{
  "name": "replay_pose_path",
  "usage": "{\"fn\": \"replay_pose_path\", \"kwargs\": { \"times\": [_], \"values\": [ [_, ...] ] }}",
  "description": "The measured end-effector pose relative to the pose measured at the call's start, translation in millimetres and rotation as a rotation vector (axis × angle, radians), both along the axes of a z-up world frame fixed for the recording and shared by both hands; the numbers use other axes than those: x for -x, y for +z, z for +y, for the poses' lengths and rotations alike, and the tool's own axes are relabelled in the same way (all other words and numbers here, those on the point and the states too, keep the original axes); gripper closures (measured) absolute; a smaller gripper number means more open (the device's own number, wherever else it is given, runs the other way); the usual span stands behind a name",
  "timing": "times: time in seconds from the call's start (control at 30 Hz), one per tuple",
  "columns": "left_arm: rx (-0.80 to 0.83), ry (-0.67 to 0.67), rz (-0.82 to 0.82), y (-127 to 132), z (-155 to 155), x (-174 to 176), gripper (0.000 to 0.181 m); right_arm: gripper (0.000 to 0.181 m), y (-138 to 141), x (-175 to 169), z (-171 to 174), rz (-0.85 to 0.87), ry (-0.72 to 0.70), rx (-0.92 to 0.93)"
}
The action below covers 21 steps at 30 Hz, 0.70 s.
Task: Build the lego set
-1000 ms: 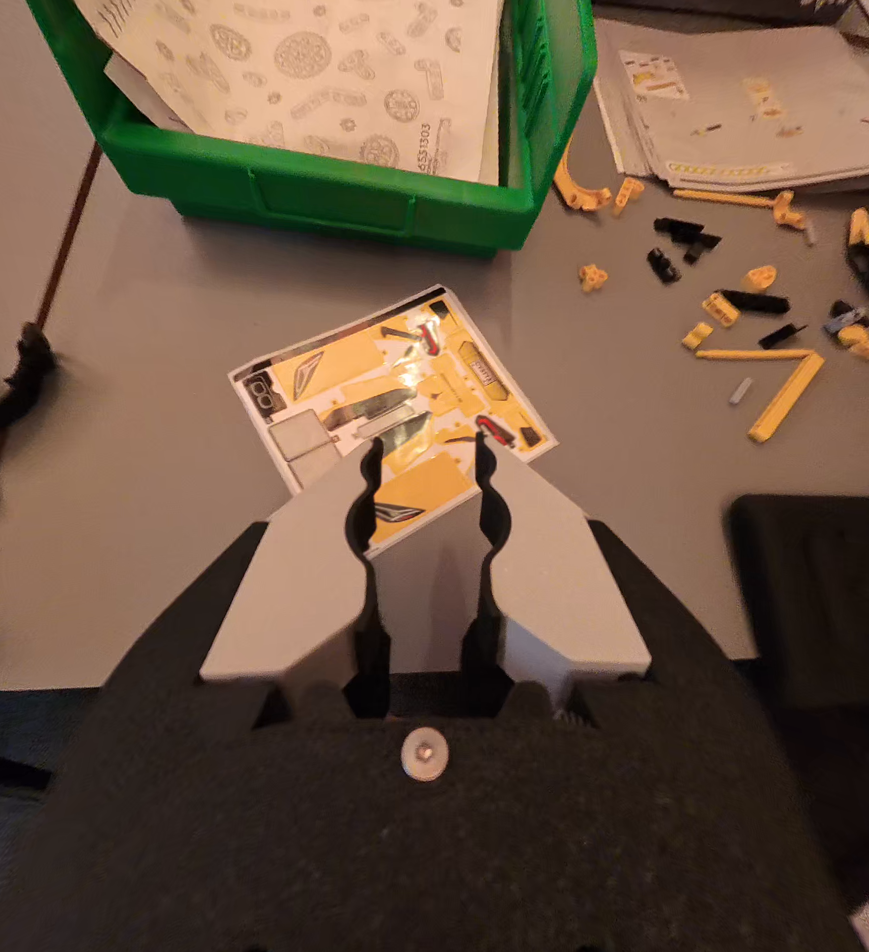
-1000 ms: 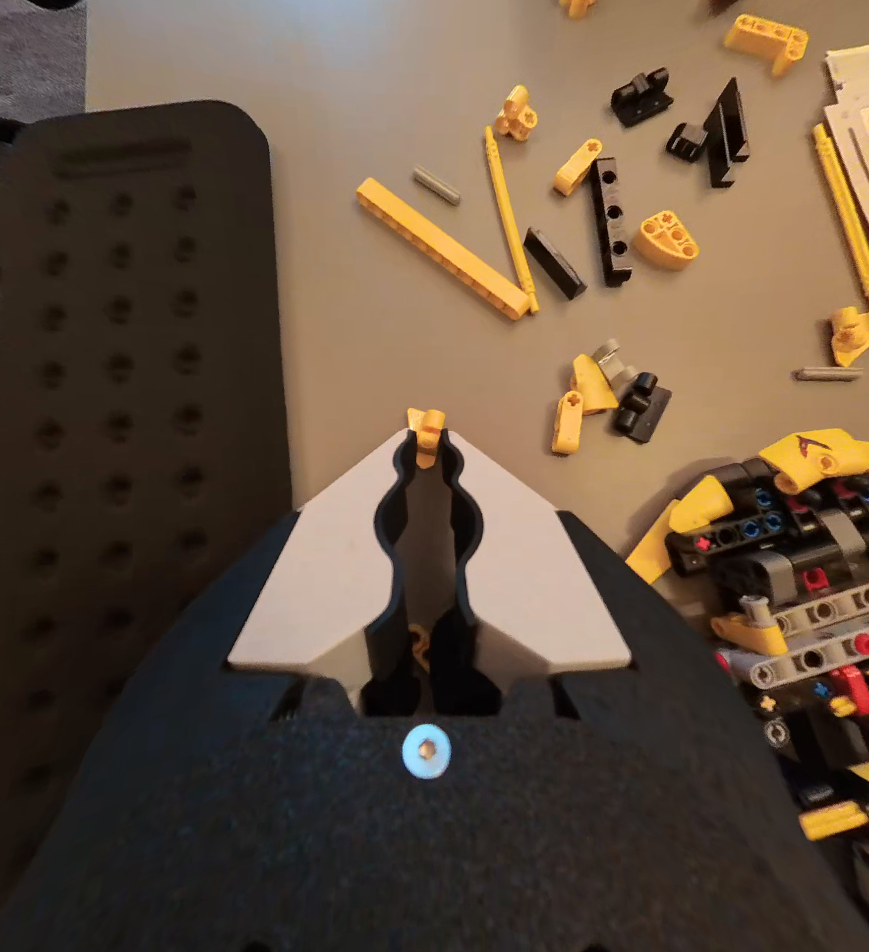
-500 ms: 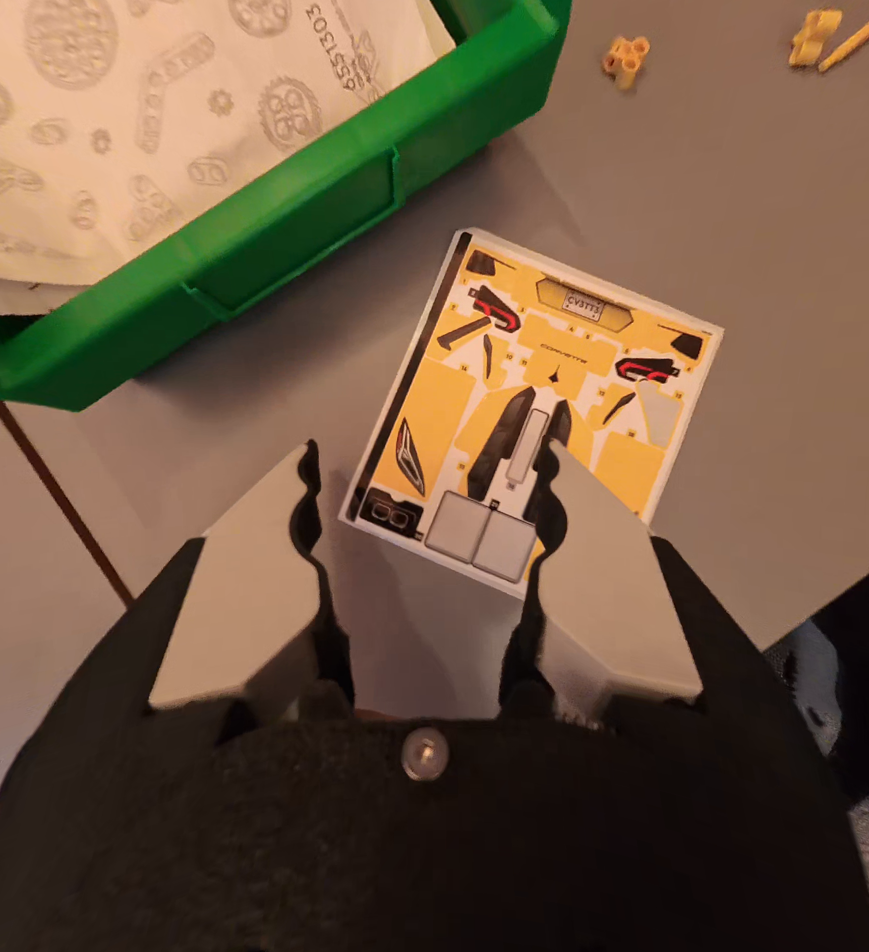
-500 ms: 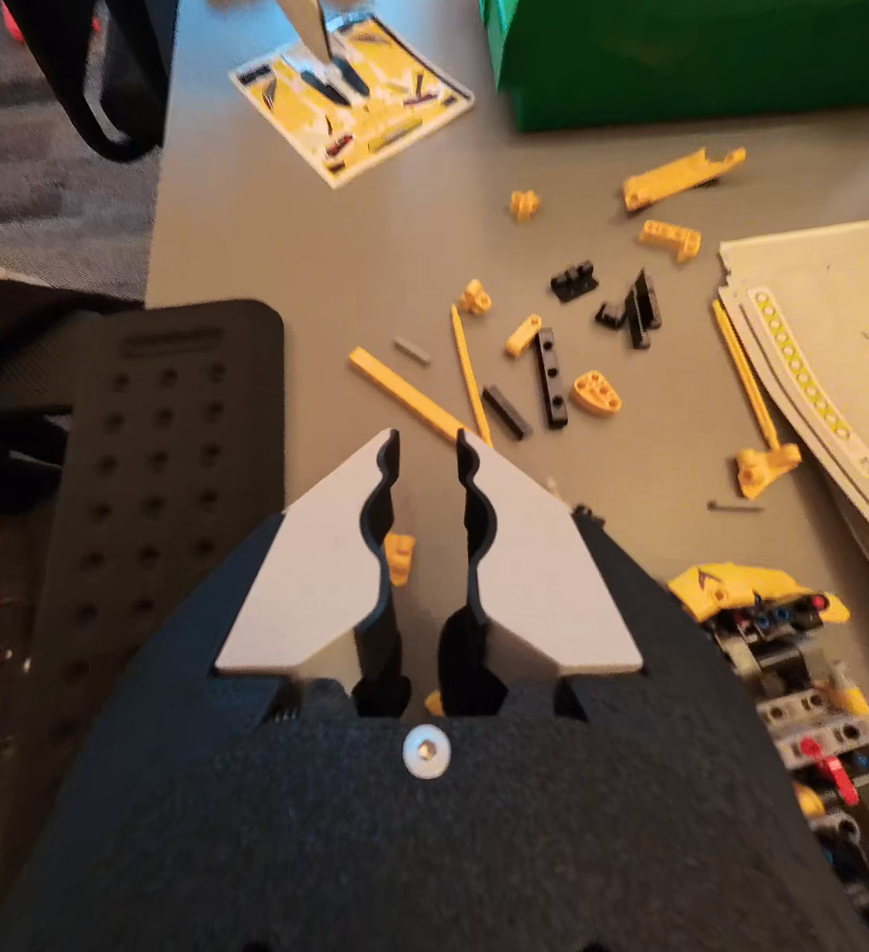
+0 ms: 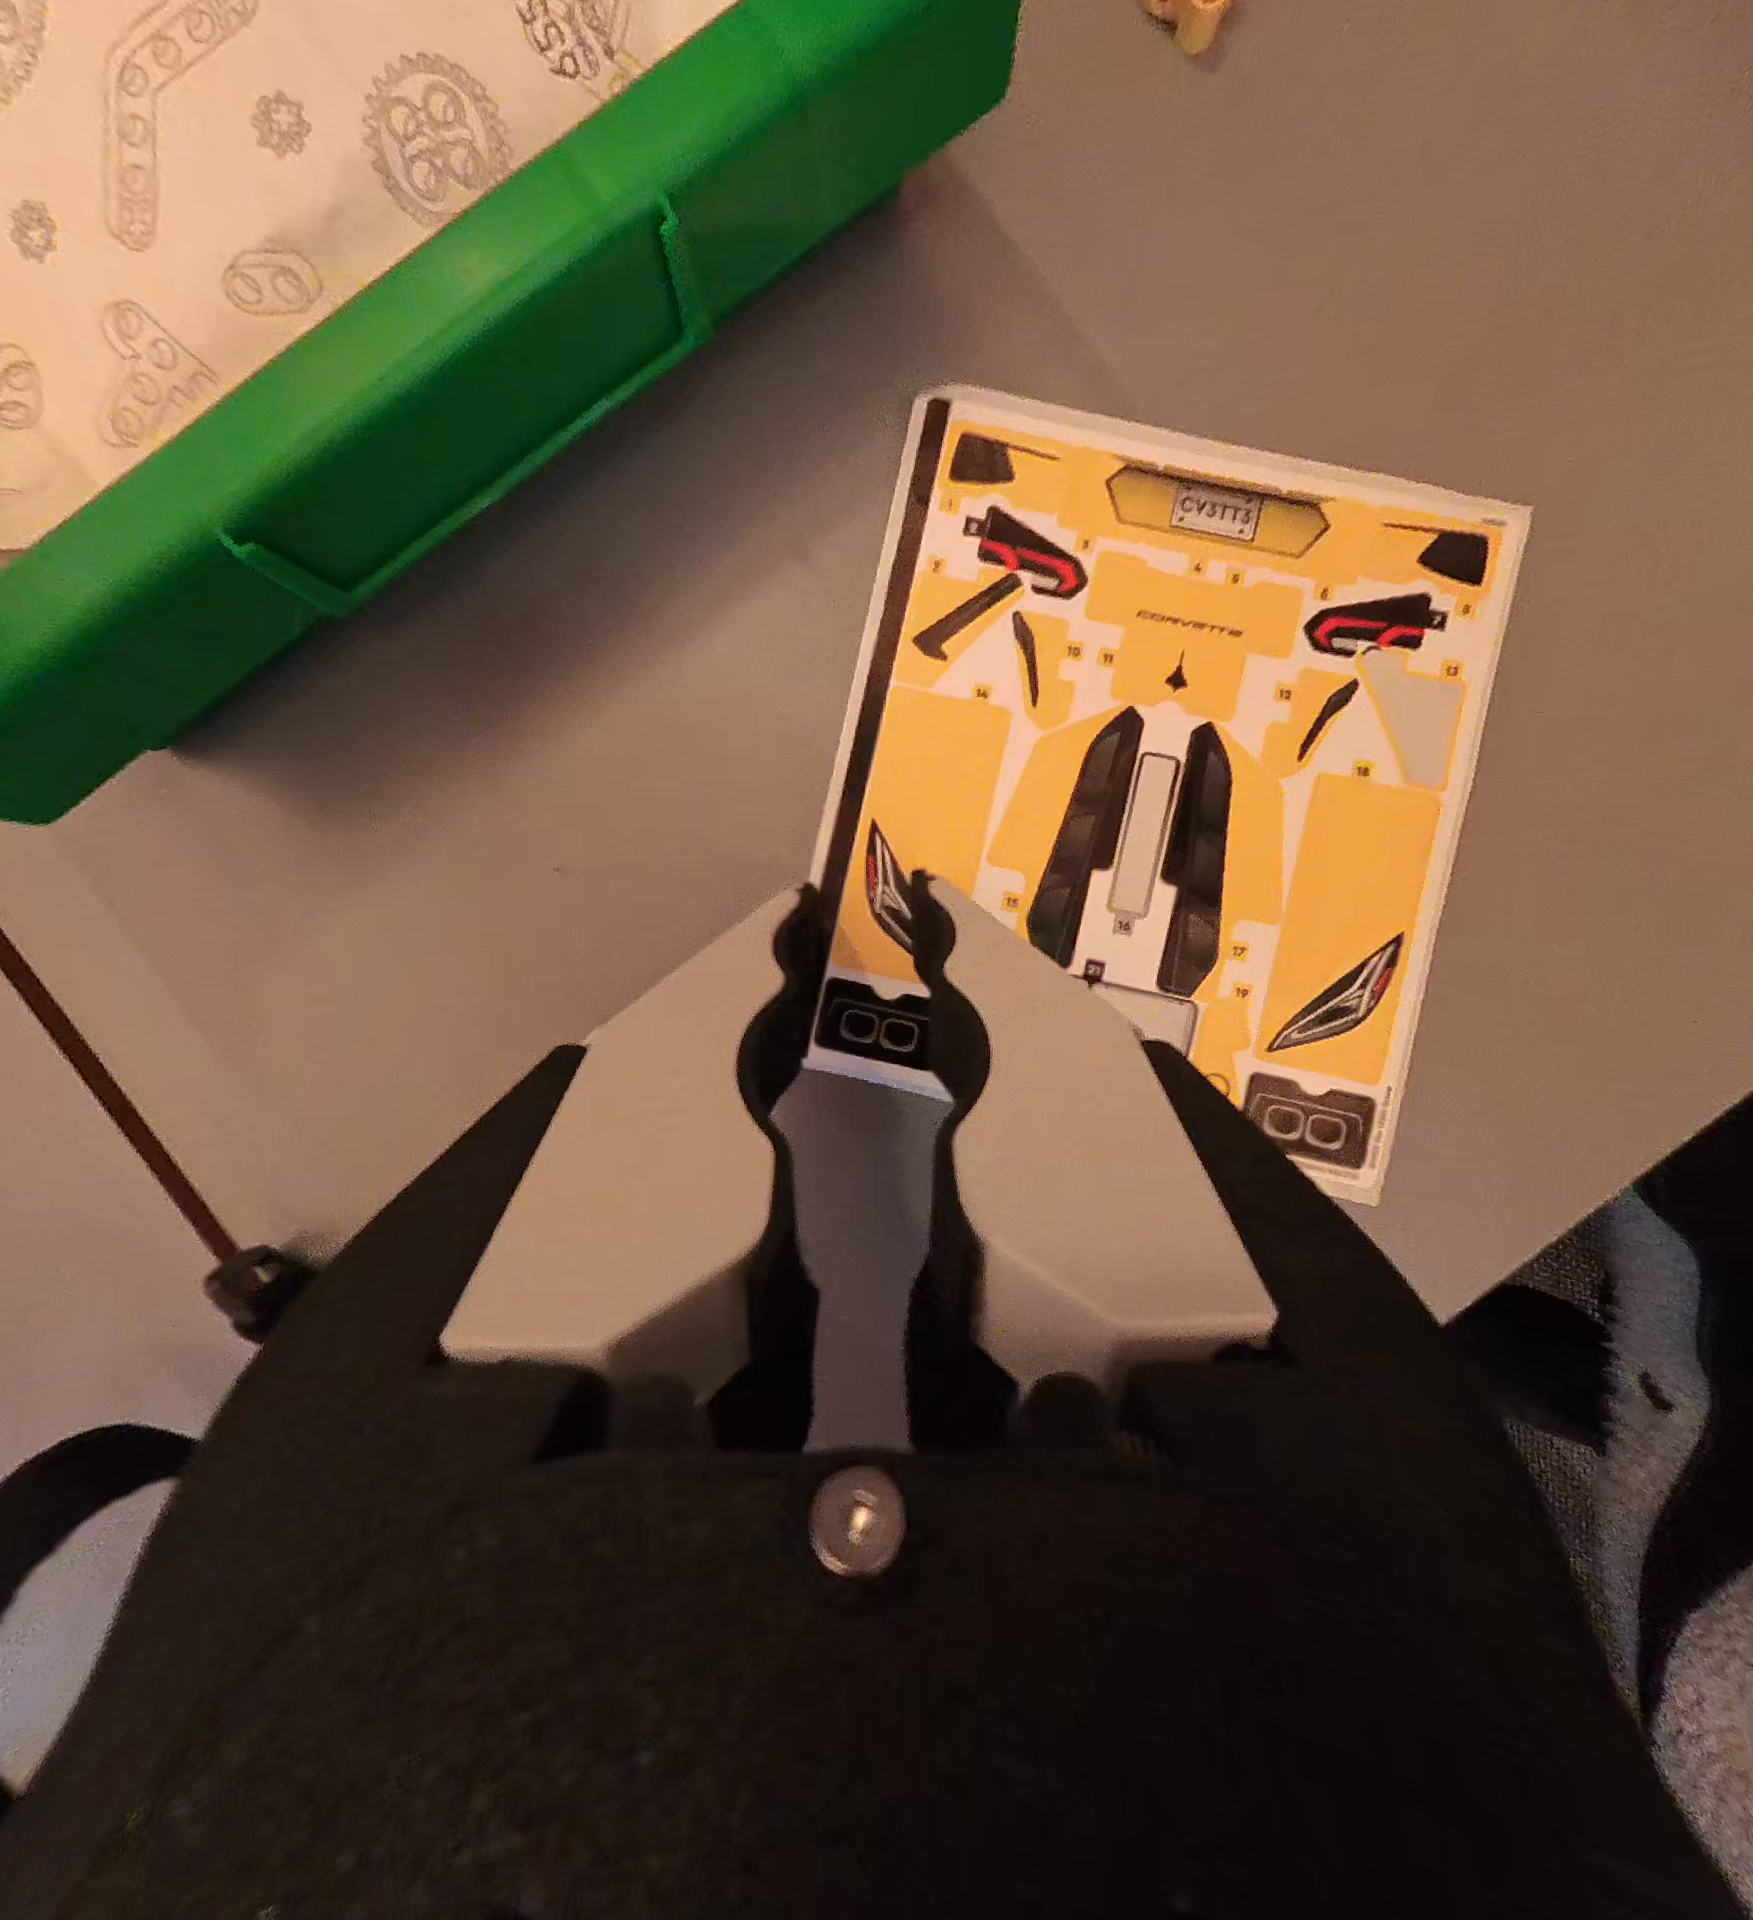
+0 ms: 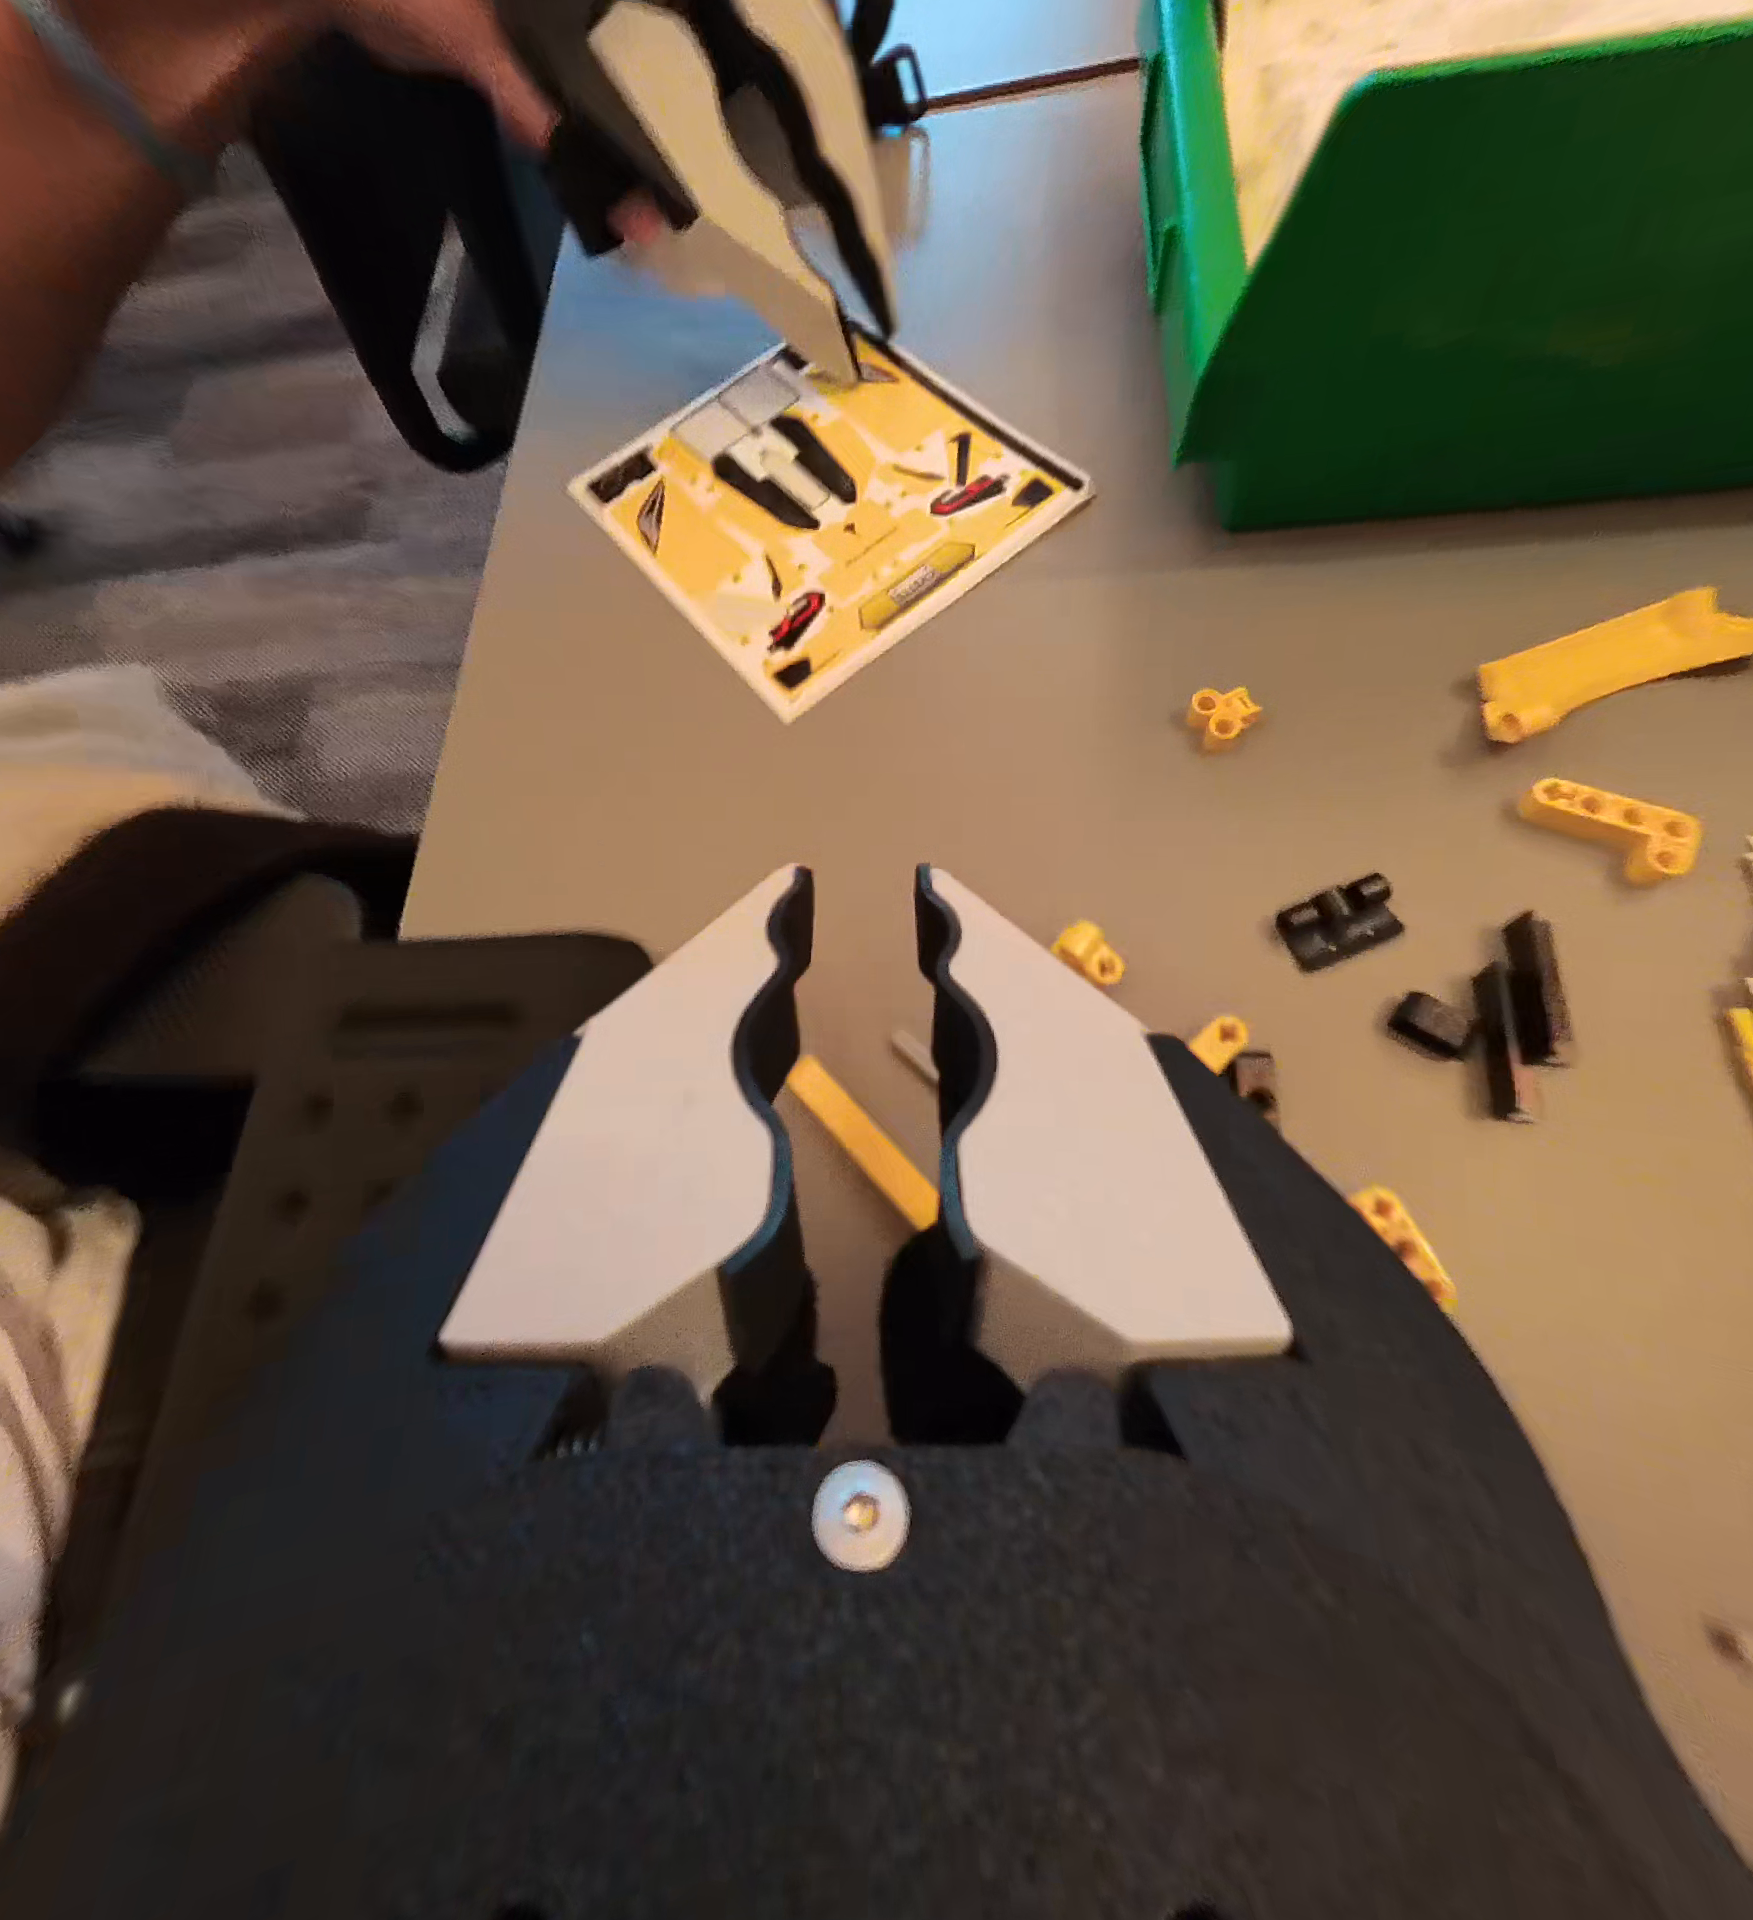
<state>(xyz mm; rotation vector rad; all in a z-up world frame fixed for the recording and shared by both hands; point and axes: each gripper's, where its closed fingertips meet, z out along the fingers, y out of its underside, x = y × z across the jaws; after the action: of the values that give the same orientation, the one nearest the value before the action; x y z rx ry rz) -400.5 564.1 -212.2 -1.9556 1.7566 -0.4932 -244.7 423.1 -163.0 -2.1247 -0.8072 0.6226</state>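
Left tongs narrowed since earlier — tips at yellow sticker sheet edge; right tongs parted, empty.

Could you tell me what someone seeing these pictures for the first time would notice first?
Most likely the bright yellow sticker sheet lying flat near the grey table's edge, with the left gripper poised at its corner, jaws narrowly apart. Next comes the big green bin holding printed paper, just beyond the sheet. In the right wrist view, the empty right gripper hangs open over scattered yellow and black lego pieces.
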Motion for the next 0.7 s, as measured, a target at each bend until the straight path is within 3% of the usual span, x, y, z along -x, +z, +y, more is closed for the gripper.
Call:
{"fn": "replay_pose_path", "kwargs": {
  "times": [0.07,0.13,0.37,0.53,0.7],
  "values": [
    [0.014,-0.008,-0.011,-0.8,-7.7,0.0,0.179,0.154,-5.1,14.3,12.4,0.065,-0.002,0.088],
    [0.000,-0.011,-0.029,-0.9,-12.1,-1.0,0.181,0.143,-8.4,27.4,30.8,0.090,-0.013,0.103],
    [-0.008,-0.015,-0.065,-0.5,-18.6,-6.6,0.181,0.117,-32.2,63.9,89.8,-0.157,0.118,-0.068],
    [0.006,-0.030,-0.104,-0.3,-24.4,-13.3,0.181,0.112,-48.7,68.9,106.8,-0.278,0.101,-0.056],
    [0.014,-0.020,-0.130,-0.2,-25.0,-15.5,0.181,0.124,-50.2,69.2,105.9,-0.256,0.083,0.039]
  ]
}}
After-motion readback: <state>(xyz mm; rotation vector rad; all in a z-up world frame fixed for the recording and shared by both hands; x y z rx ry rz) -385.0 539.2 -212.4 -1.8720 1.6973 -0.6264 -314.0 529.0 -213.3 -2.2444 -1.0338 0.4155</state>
